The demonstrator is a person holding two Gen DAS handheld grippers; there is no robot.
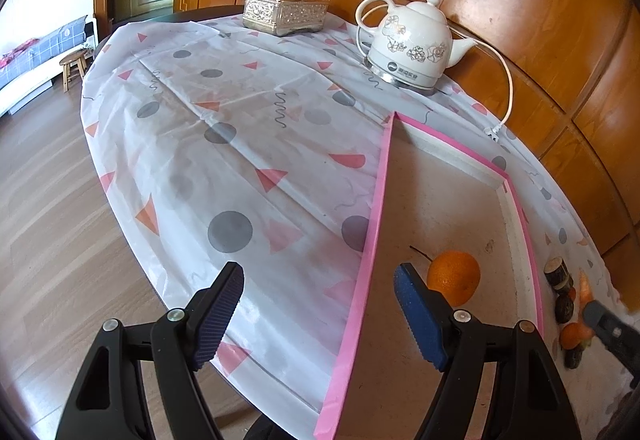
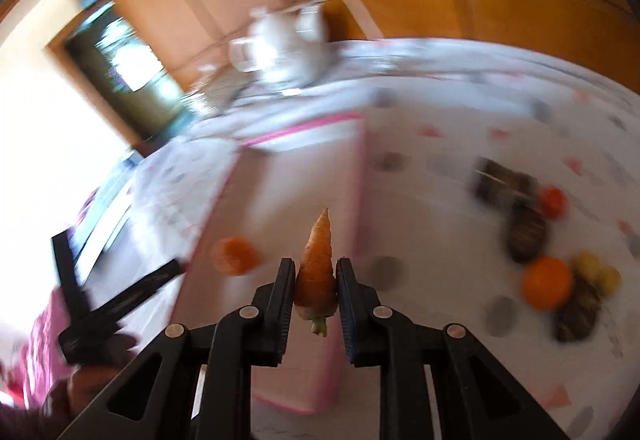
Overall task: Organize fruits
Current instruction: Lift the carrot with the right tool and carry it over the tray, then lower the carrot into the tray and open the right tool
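A pink-edged tray (image 1: 378, 200) lies on the table, with one orange (image 1: 453, 277) in it. My left gripper (image 1: 318, 314) is open and empty, over the tray's left rim, near that orange. My right gripper (image 2: 314, 290) is shut on a small carrot (image 2: 317, 272), tip pointing forward, held above the tray (image 2: 360, 176); the view is blurred. The orange in the tray also shows in the right wrist view (image 2: 234, 255). Right of the tray lie another orange (image 2: 546, 282), a small red fruit (image 2: 552, 202), yellow fruits (image 2: 596, 272) and dark fruits (image 2: 526, 236). The right gripper and carrot show in the left wrist view (image 1: 586, 290).
A white electric kettle (image 1: 412, 46) with its cord stands at the back of the table. A gold tissue box (image 1: 285, 12) stands left of it. The patterned tablecloth (image 1: 224, 144) covers the round table; wood panelling runs behind. Floor lies to the left.
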